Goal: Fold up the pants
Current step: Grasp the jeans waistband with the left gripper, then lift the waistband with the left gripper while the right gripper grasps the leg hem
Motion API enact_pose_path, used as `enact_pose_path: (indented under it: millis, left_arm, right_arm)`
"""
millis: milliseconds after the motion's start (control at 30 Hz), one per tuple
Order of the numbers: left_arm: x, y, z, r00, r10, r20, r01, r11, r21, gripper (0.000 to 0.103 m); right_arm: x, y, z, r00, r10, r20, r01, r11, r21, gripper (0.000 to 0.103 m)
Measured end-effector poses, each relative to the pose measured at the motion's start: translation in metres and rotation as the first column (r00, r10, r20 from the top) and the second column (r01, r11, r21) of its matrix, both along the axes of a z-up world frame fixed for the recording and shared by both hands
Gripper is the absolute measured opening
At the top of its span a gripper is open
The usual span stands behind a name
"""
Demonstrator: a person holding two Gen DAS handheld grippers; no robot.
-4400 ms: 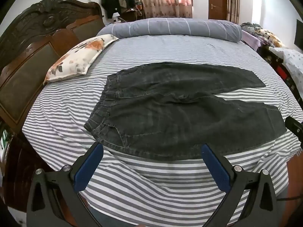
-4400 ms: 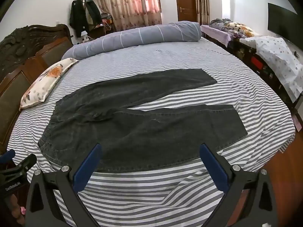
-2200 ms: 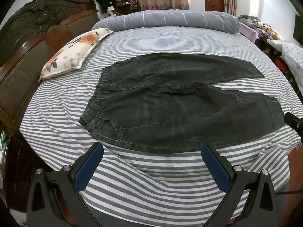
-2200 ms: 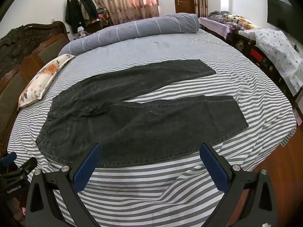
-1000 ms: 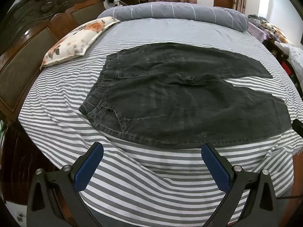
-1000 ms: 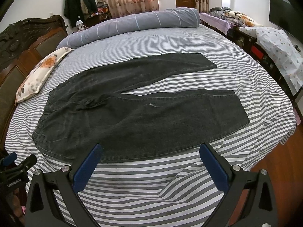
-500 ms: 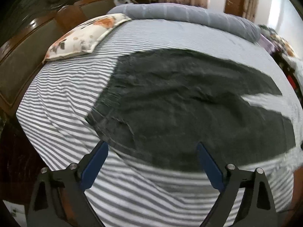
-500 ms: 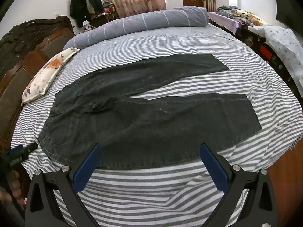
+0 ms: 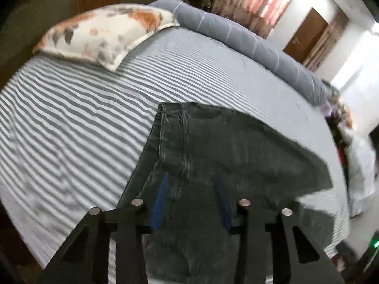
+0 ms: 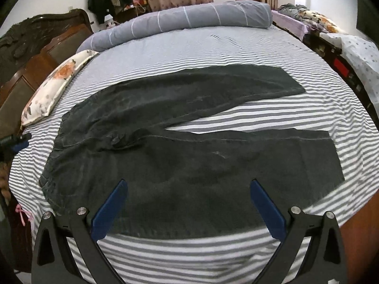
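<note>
Dark denim pants [image 10: 180, 156] lie spread flat on the striped bed [image 10: 213, 47], waistband toward the carved headboard [image 10: 35, 47] and both legs running out to the right, parted in a narrow V with a bunched crease at the crotch. We hold the left tongs [image 9: 189, 187] low over the near corner of the waistband, their blue pads drawn in to a narrow gap; the frame is blurred there, and we cannot tell whether cloth is already caught between them. Our right tongs [image 10: 188, 189] hover wide apart and empty above the outer edge of the near leg.

We judge the fabric to be fairly heavy for cloth, limp but with enough body to hold a crease, and rough enough not to slip from the pads. It should drag on the sheet rather than glide, so lifting seems wiser than sliding. The best holds, as we read it, are the thick waistband [image 9: 165, 127] and the stitched hem of the near leg [image 10: 331, 156], where doubled seams give the tongs something firm to bite. A floral pillow [image 9: 106, 30] and a rolled grey duvet [image 10: 189, 19] sit well apart from the work.
</note>
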State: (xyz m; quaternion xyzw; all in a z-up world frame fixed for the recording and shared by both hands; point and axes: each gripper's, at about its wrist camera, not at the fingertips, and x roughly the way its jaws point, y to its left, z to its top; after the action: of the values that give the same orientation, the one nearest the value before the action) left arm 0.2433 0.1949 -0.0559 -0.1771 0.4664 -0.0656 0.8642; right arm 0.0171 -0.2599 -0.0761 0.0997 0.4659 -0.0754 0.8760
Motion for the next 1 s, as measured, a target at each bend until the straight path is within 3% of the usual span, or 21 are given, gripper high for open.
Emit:
enact_pose_path:
  millis: [233,433,600,1000]
  left_arm:
    - [0.069,0.023,-0.036,1.000,-0.021,0.015,0.023,0.987,-0.156,0.032]
    - [0.111,0.029,-0.066,0.997,-0.066,0.026,0.069,0.988,-0.138,0.028]
    - [0.122,0.035,-0.089,0.997,-0.083,0.007,0.083,0.986,-0.146,0.028]
    - [0.145,0.039,-0.117,0.997,-0.074,-0.011,0.070,0.969,-0.236,0.028]
  right_arm:
    - [0.046,0.012,-0.021,0.999,0.026,-0.030,-0.026,1.000,0.002,0.102]
    - [0.075,0.024,-0.041,0.997,0.043,-0.062,-0.045,0.998,-0.032,0.102]
    - [0.091,0.030,-0.059,0.992,0.056,-0.110,-0.061,0.997,-0.038,0.102]
    - [0.109,0.056,-0.074,0.985,0.111,-0.131,-0.123,0.988,-0.087,0.102]
